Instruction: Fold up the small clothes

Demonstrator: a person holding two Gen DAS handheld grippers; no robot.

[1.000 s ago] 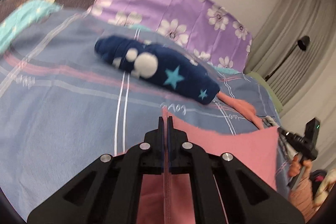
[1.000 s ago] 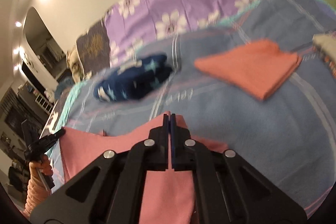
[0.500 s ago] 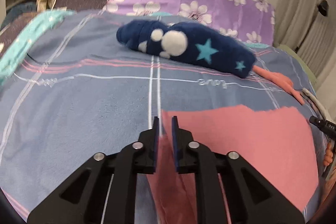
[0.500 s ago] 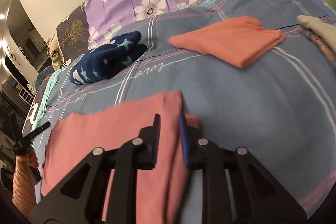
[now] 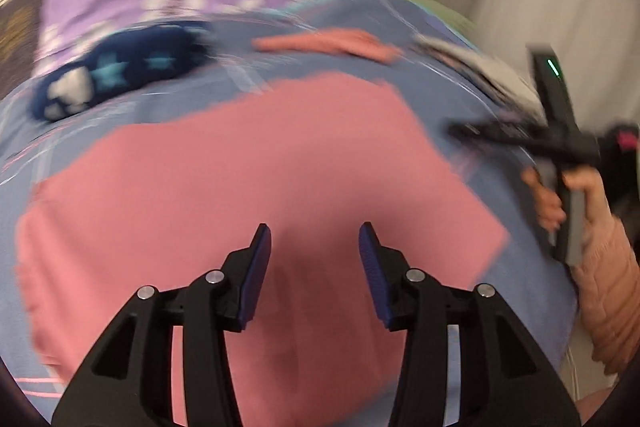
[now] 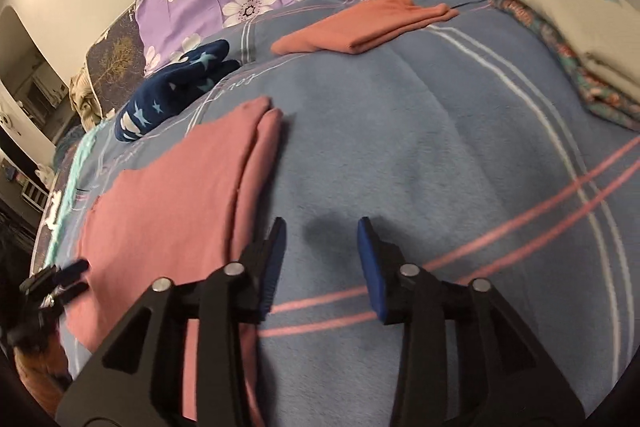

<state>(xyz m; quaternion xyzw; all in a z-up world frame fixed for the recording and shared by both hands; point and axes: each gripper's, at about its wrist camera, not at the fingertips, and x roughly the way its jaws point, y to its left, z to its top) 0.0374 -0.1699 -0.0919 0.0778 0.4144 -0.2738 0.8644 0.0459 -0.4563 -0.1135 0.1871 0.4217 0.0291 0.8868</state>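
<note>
Though blurred, the left wrist view shows the left gripper [image 5: 315,241] above the pink garment [image 5: 248,163] lying flat on the blue plaid bed cover [image 5: 452,83], its fingers parting with nothing between them. Only here is the person's hand [image 5: 568,195] seen gripping the right tool's handle.

From the right wrist, the right gripper [image 6: 321,237] hangs over bare cover just beside the garment's folded edge, fingers also opening and empty. This sharper view alone shows a folded grey and patterned pile [image 6: 580,39], an orange folded piece [image 6: 360,27] and a navy starred item [image 6: 176,87].
</note>
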